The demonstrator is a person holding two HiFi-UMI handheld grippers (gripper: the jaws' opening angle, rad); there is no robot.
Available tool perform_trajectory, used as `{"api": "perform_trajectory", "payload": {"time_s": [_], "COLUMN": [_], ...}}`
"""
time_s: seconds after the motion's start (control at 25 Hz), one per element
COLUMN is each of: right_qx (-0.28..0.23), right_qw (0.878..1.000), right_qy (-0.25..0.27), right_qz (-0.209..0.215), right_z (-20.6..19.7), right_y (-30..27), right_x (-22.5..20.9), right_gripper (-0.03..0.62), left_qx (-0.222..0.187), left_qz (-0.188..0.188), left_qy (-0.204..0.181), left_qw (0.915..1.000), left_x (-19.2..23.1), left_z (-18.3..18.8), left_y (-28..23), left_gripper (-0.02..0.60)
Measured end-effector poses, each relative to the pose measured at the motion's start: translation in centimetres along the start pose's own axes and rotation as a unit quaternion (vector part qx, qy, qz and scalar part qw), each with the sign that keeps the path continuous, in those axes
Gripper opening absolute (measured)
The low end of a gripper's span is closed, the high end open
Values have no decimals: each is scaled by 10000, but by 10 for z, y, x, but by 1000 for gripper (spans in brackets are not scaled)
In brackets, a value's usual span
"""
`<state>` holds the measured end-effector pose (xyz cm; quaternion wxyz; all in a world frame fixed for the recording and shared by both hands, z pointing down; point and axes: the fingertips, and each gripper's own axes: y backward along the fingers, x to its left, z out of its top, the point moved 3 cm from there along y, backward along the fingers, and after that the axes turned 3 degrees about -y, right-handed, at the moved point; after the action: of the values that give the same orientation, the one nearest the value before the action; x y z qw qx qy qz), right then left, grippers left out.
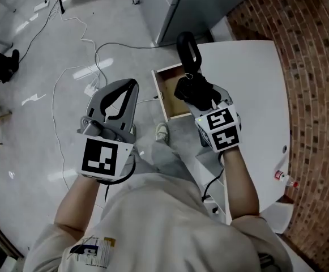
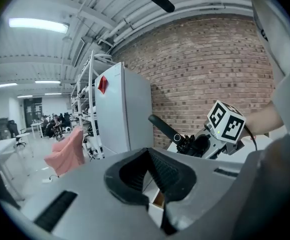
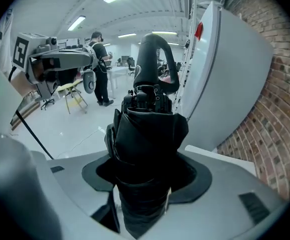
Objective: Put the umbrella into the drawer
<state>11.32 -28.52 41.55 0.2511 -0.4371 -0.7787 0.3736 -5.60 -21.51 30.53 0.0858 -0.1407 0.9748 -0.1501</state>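
Pads point(image 3: 197, 181) first: both of them press into the black folded cloth, so the right gripper point(image 3: 145, 170) is clamped around the umbrella point(image 3: 149, 129), about mid-body. The jaws stand wide because the bundle is fat. The canopy bulges out above the grip, and the looped handle sticks out well past the fingertips.

Over on my other side, the left gripper point(image 1: 133, 85) has its jaws closed together with nothing between them, and it hangs over the floor, well apart from everything.

Moving outward, the umbrella is in the air at the desk's point(image 1: 257, 84) left edge near the far corner, right over where the open drawer point(image 1: 172, 103) sticks out. Its handle points away from me. The drawer shows a bare wooden bottom (nothing in it that I can see).

As for handling, I judge it light, with a stiff core of shaft and ribs under soft, slick fabric. The cloth will squash and could creep on the ribs under the pads. The handle is hard, smooth and rounded, so it makes a poorer place to pinch. The middle of the folded canopy, where I have it, looks like the best hold. It also looks long against the drawer, so I'd lay it along the longer side.
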Motion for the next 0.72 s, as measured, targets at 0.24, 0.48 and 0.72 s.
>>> {"api": "perform_trajectory", "payload": {"time_s": [0.24, 0.48, 0.72], "right_qx": [551, 1227, 1561], "right_qw": [9978, 9912, 9859], "right_qy": [198, 331, 411], "right_qz": [308, 357, 430], "right_z": [-36, -74, -106], "right_y": [-57, -119, -175], "right_x": [-13, -11, -5], "right_gripper": [264, 264, 264], "left_qx": [374, 676, 975], "left_qz": [343, 353, 228], "left_qy": [669, 952, 1149], "left_qw": [9965, 9925, 9883], "left_x": [-4, -5, -9], "left_z": [-53, -103, -157], "left_y": [-32, -58, -85], "left_gripper": [8, 8, 8]}}
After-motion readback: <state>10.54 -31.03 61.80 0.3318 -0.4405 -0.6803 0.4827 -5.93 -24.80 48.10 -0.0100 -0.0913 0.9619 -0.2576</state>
